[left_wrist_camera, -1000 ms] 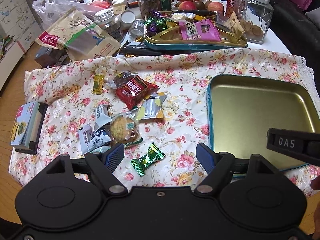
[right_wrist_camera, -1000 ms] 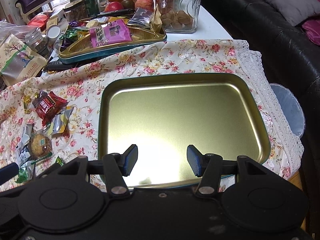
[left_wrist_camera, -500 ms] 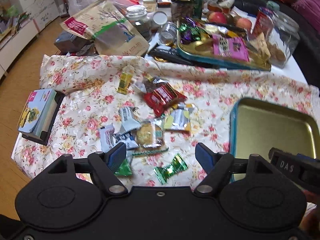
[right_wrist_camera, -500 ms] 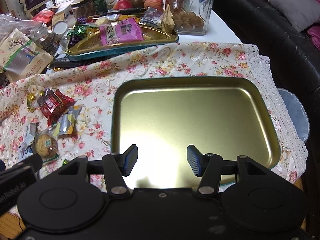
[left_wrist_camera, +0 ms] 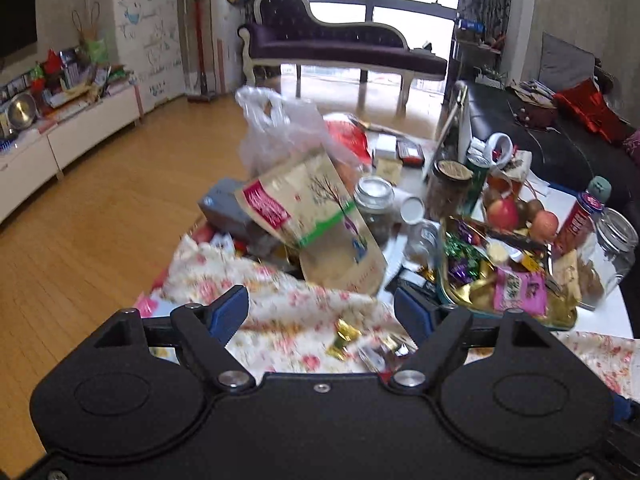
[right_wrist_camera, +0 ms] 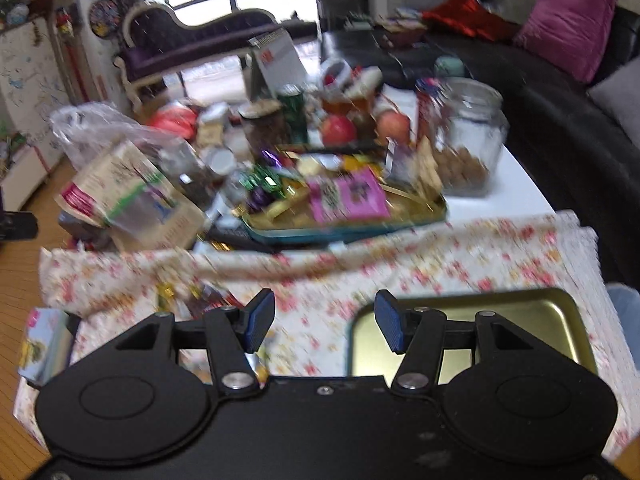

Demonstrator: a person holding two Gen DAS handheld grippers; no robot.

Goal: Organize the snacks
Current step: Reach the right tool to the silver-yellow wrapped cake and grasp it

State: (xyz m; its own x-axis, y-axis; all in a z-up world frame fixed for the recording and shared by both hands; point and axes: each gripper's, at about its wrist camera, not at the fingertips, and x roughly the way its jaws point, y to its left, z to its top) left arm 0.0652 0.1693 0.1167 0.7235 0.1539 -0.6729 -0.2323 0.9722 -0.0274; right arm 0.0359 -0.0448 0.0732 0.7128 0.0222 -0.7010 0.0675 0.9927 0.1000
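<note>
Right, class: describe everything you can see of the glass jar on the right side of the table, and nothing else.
The glass jar is clear, squarish and thick-walled, with a narrower neck and a wide rim. It stands upright on the bare white tabletop, beyond the floral cloth. Brownish round snacks fill only its bottom part; the rest looks empty. Whether a lid is on cannot be told through the blur. A pale wrapper leans beside its left side, next to the filled snack tray. Neither tool touches it.

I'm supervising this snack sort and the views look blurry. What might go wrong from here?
Both grippers, left gripper and right gripper, are open and empty. Blur suggests fast motion, so a grab at the gold candy may miss. The leaning snack bag and glass jar stand nearby and could be knocked.
</note>
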